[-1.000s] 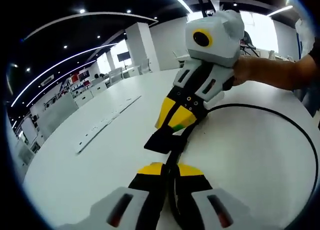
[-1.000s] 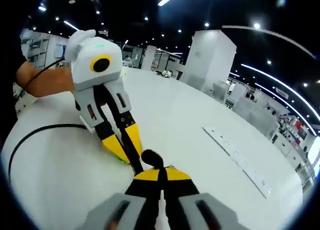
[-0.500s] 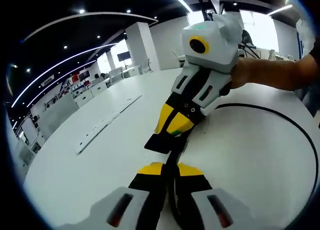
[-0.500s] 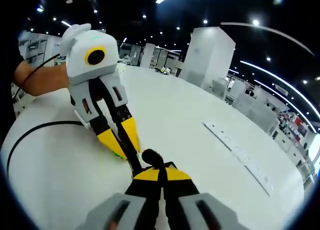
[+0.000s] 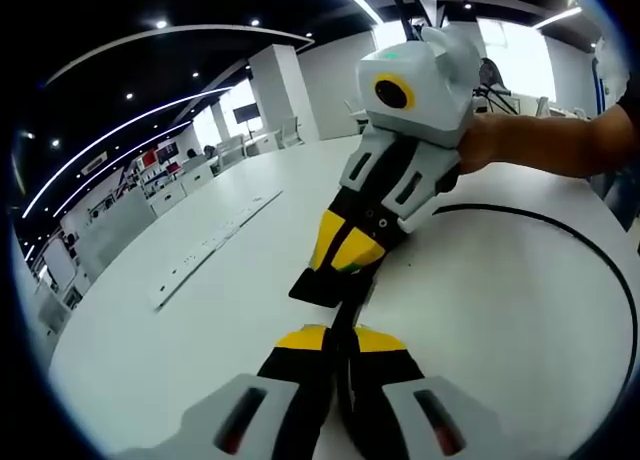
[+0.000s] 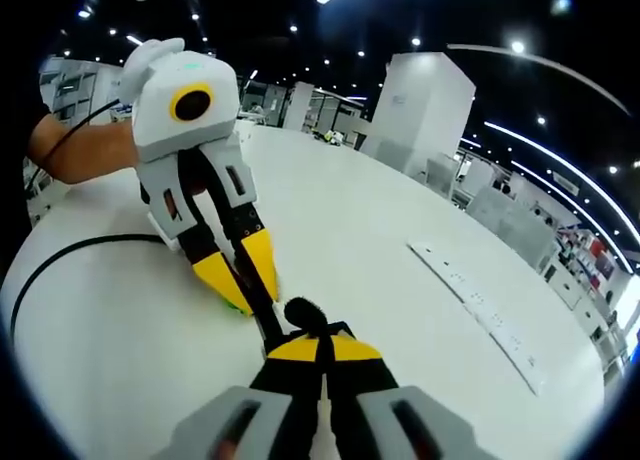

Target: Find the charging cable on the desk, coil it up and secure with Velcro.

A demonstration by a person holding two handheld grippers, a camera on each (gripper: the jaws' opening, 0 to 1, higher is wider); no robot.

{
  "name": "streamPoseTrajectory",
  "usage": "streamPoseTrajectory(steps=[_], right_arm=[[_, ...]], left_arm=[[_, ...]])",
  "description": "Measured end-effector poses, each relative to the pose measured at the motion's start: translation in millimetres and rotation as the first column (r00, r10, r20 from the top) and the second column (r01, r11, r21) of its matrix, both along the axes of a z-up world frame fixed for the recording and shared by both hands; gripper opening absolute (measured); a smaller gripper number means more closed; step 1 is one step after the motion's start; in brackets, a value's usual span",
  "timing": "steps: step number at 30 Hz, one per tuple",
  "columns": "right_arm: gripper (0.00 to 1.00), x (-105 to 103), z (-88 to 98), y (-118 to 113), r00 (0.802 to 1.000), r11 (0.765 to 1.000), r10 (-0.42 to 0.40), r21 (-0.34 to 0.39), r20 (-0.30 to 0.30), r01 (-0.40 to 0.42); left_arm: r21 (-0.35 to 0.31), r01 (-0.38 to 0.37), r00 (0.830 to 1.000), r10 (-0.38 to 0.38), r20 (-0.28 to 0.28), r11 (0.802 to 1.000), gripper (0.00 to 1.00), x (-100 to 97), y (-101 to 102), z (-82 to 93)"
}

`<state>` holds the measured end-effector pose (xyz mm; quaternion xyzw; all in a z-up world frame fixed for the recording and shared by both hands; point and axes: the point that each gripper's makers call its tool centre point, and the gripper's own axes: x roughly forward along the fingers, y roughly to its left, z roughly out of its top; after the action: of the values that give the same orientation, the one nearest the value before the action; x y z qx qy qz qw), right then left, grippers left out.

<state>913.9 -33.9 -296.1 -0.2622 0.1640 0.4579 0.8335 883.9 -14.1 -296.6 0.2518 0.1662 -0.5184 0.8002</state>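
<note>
Both grippers are meeting nose to nose over the white desk (image 5: 180, 330), pinching the black cable (image 5: 560, 230) between them. The left gripper (image 5: 335, 345) is clamped on the cable, jaws nearly together. The right gripper (image 6: 318, 348) is likewise gripping it, a short black stub poking above its tips. Coiling is barely beginning, I judge: one long loop is lying slack on the desk. Next, that slack needs gathering into turns before any Velcro.

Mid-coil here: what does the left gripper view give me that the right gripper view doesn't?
Left gripper view: a bright window, and the charging cable running between the left gripper's jaws. Right gripper view: a small black loop bunched at the right gripper's tips. Both: the shut grippers tip to tip over the white table, the cable's arc, a forearm.
</note>
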Motion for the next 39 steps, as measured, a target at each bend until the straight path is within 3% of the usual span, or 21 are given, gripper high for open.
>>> streamPoseTrajectory(steps=[11, 18, 22, 34, 36, 39], right_arm=[[0.03, 4, -4.1, -5, 0.995, 0.999, -0.053, -0.005, -0.081, 0.053], [0.03, 5, -6.0, -5, 0.991, 0.999, -0.039, -0.035, -0.127, 0.035], [0.02, -1, -7.0, -4, 0.992, 0.998, -0.032, -0.055, -0.125, 0.025], [0.03, 1, -7.7, -3, 0.991, 0.997, -0.032, -0.073, -0.133, 0.022], [0.03, 0, -7.4, -3, 0.991, 0.997, -0.03, -0.077, -0.133, 0.019], [0.03, -1, -7.5, -2, 0.991, 0.997, -0.025, -0.075, -0.134, 0.015]], left_arm=[[0.01, 0.009, 1.0, -0.009, 0.008, 1.0, 0.08, -4.8, -2, -0.1], [0.026, 0.014, 1.0, -0.015, 0.013, 1.0, 0.08, -8.8, -4, 0.4], [0.036, 0.017, 1.0, -0.018, 0.015, 0.999, 0.08, 5.2, 0, -0.9], [0.02, 0.018, 1.0, -0.018, 0.012, 1.0, 0.08, 1.7, -1, 0.2], [0.012, 0.018, 1.0, -0.018, 0.012, 1.0, 0.08, -9.7, -4, 1.2], [0.004, 0.017, 1.0, -0.017, 0.007, 1.0, 0.08, -4.8, -3, 0.4]])
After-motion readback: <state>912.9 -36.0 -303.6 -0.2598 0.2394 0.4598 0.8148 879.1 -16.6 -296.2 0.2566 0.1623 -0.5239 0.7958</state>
